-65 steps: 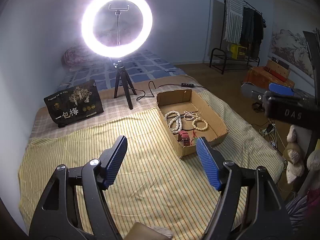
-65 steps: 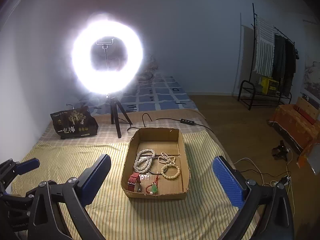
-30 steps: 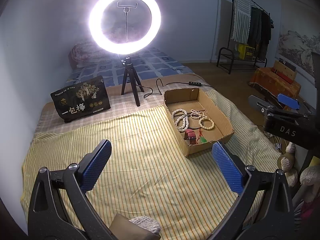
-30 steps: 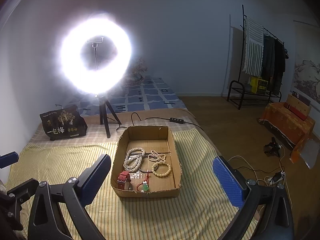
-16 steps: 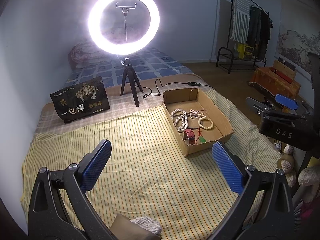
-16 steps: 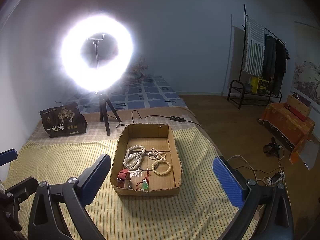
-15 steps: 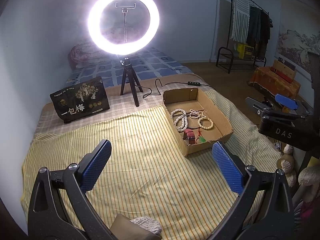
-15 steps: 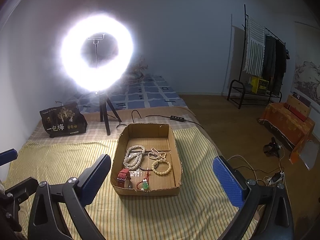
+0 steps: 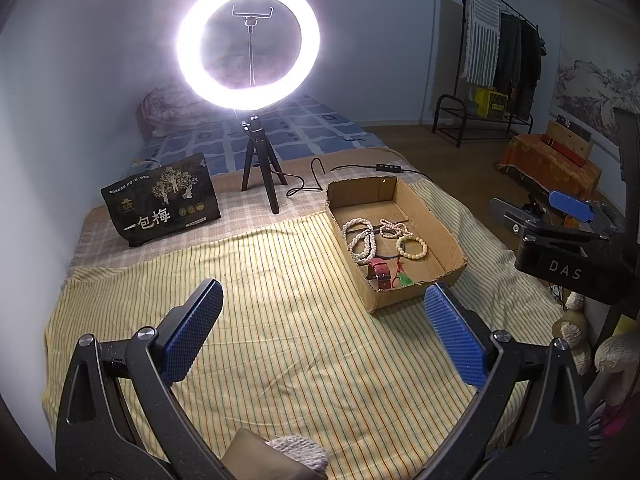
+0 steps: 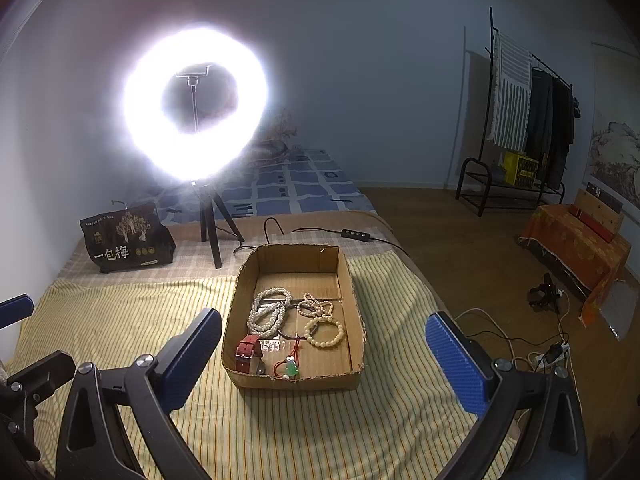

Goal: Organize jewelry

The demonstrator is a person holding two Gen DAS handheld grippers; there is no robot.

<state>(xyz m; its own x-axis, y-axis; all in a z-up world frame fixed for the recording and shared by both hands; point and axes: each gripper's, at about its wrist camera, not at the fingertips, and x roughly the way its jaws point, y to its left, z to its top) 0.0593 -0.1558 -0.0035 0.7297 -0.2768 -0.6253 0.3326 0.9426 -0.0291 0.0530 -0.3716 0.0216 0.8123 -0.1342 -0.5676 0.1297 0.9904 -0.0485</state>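
Striped bedspread (image 10: pixel 320 432) | cardboard box (image 10: pixel 352 300): bead strands (image 10: pixel 267 311), bracelet (image 10: pixel 324 332), red watch (image 10: pixel 249 353)

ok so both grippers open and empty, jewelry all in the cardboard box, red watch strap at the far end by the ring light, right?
One slip: the red watch strap lies at the near end of the cardboard box, beside the green pendant, as the right wrist view shows. The rest holds: left gripper and right gripper are open and empty, and the jewelry is in the box.
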